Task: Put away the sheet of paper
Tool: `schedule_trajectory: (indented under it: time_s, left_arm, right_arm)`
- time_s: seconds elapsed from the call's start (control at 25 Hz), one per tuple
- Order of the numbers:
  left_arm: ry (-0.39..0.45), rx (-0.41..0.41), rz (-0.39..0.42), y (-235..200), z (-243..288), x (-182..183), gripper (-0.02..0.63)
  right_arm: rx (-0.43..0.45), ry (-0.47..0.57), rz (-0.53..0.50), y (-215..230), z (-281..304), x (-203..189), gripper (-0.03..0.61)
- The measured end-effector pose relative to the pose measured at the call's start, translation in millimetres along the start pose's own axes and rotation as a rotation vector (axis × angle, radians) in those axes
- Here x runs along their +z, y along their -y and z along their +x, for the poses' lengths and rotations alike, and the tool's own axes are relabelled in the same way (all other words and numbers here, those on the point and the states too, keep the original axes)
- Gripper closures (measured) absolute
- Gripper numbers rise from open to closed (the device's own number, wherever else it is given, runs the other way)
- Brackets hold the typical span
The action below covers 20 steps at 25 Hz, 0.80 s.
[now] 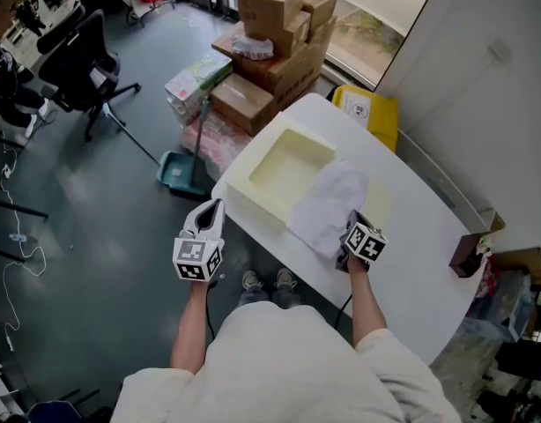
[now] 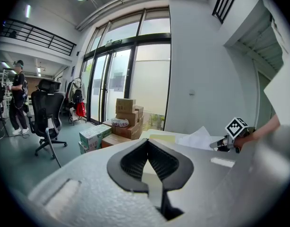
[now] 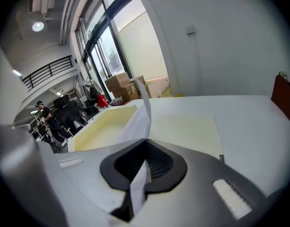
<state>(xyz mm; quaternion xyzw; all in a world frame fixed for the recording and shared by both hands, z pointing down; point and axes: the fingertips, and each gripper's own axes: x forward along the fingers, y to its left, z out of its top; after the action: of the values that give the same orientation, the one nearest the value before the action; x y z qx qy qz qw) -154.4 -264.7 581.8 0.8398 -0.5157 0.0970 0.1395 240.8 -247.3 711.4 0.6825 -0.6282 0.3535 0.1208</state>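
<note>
A crumpled white sheet of paper [image 1: 328, 203] hangs over the near right rim of a shallow cream tray [image 1: 253, 176] on the white table [image 1: 429, 263]. My right gripper [image 1: 351, 226] is shut on the paper's near edge; in the right gripper view the paper [image 3: 138, 123] rises from between the jaws of the right gripper [image 3: 145, 144] towards the tray [image 3: 100, 129]. My left gripper [image 1: 215, 208] hangs off the table's left edge over the floor, shut with nothing in it [image 2: 147, 142]. From the left gripper view I see the paper [image 2: 197, 138] and the right gripper [image 2: 221, 145].
A flat cream sheet [image 1: 377, 205] lies on the table beside the tray. A small brown box [image 1: 469, 254] stands at the table's right edge. Stacked cardboard boxes [image 1: 275, 38], a green dustpan [image 1: 178, 173] and an office chair [image 1: 81, 60] stand on the floor beyond.
</note>
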Motion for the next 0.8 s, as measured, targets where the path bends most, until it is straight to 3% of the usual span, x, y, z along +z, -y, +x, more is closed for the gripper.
schedule_trajectory:
  time_s: [0.28,0.8]
  left_arm:
    - [-0.003,0.013,-0.003,-1.3,2.1,-1.0,0.611]
    - [-0.014,0.03,-0.004,-3.1,15.5,1.9,0.611]
  right_arm:
    - [-0.039,-0.047,-0.019,6.4,11.4,-5.7,0.577]
    - [-0.068,-0.07,0.076,17.0,35.8,0.2,0.577]
